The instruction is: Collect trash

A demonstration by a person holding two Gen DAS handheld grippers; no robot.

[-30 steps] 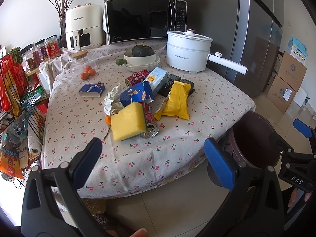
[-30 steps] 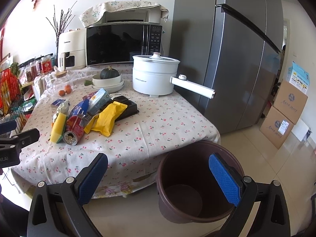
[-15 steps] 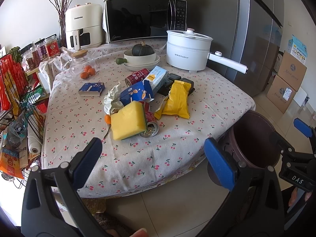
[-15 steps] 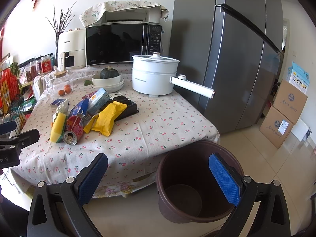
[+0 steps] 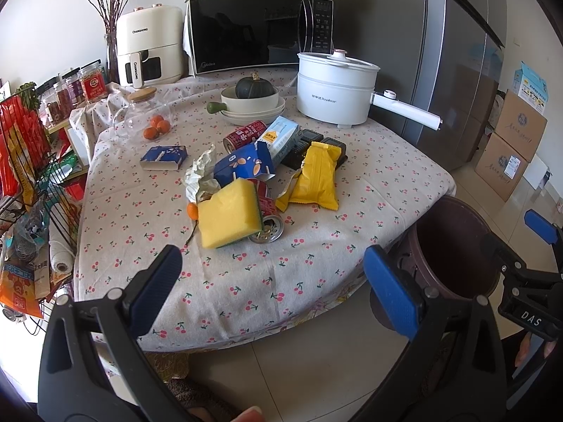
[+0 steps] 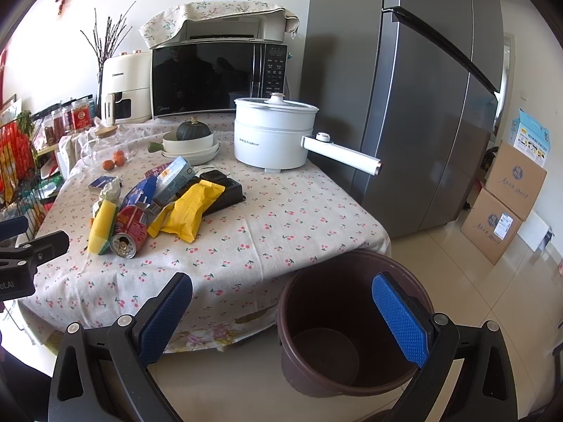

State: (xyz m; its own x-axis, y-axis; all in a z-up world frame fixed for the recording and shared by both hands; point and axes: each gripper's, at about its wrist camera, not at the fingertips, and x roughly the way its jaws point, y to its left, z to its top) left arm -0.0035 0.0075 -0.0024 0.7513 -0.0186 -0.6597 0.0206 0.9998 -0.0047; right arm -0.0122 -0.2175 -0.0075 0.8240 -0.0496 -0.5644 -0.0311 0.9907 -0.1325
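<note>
Off the table (image 5: 246, 281) edge — both grippers, left gripper (image 5: 278, 281) and right gripper (image 6: 281, 311), gape level.

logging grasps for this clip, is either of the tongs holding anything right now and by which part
Nothing is held. The left tongs and the right tongs are both open and empty, short of the trash pile; the yellow sponge lies untouched on the table.

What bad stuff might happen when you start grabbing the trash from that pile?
1. The yellow sponge leans on the open red can; pulling one may send the can rolling off the table.
2. The brown bin sits on the floor below the table edge, so a wrapper like the yellow packet might miss it.
3. The little orange fruit beside the sponge isn't clearly trash and might get grabbed by mistake.
</note>
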